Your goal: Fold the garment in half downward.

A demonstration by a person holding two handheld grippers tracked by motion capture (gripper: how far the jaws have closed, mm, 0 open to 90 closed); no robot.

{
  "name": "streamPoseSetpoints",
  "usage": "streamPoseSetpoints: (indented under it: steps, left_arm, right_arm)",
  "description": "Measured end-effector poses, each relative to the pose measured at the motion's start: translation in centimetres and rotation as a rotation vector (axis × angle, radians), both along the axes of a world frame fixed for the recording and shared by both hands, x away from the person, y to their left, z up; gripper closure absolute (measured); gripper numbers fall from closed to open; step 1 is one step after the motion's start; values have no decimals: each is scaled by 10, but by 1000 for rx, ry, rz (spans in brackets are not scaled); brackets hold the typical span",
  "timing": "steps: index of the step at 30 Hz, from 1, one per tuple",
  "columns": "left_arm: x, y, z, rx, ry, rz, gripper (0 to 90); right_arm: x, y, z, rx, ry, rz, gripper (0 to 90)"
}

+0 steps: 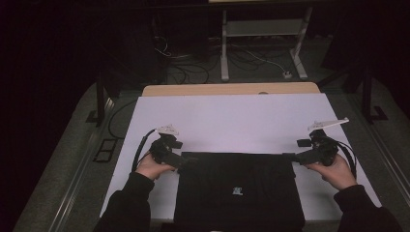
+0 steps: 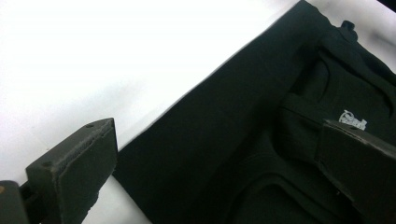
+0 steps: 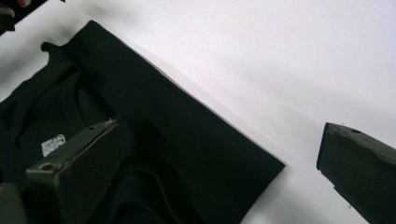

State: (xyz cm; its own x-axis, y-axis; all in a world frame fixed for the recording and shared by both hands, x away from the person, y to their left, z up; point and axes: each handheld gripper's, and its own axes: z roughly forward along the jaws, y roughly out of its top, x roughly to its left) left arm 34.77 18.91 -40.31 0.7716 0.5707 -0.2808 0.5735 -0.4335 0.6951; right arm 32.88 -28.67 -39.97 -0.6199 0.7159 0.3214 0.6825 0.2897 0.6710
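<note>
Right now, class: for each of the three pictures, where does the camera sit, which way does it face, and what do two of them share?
High view: fixed above the person's side, facing forward and down on the white table; both forearms, left gripper and right gripper show.
Left gripper view: rides the left gripper, looking along its open jaws across the black garment.
Right gripper view: rides the right gripper, jaws open over the garment's corner.
Shared: both gripper views show the garment's small white print.

Folded garment lies on the sheet at the table's near edge, centred. Left gripper at its far-left corner, right gripper at its far-right corner — each straddling the fabric edge.
</note>
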Motion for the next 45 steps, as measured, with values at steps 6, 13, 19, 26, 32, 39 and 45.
streamPoseSetpoints:
  steps: [6,13,19,26,32,39,45]
  left_arm:
    - [5,5,-4,-4,-2,28,0]
    - [9,10,-12,-11,8,51,0]
    - [12,12,-19,1,22,55,0]
    - [15,14,-26,-5,27,59,0]
    - [17,14,-30,6,37,48,0]
    - [18,12,-34,19,46,40,0]
    - [20,11,-38,27,57,44,0]
  right_arm:
    - [3,-3,-6,1,9,-5,0]
    - [5,-5,-11,-2,20,-12,0]
    - [7,-4,-16,-14,35,-13,0]
    - [10,-3,-21,-29,41,-4,0]
    - [12,-2,-27,-48,58,-3,0]
    - [14,-4,-36,-63,72,-6,39]
    - [16,-5,-40,-73,73,-6,104]
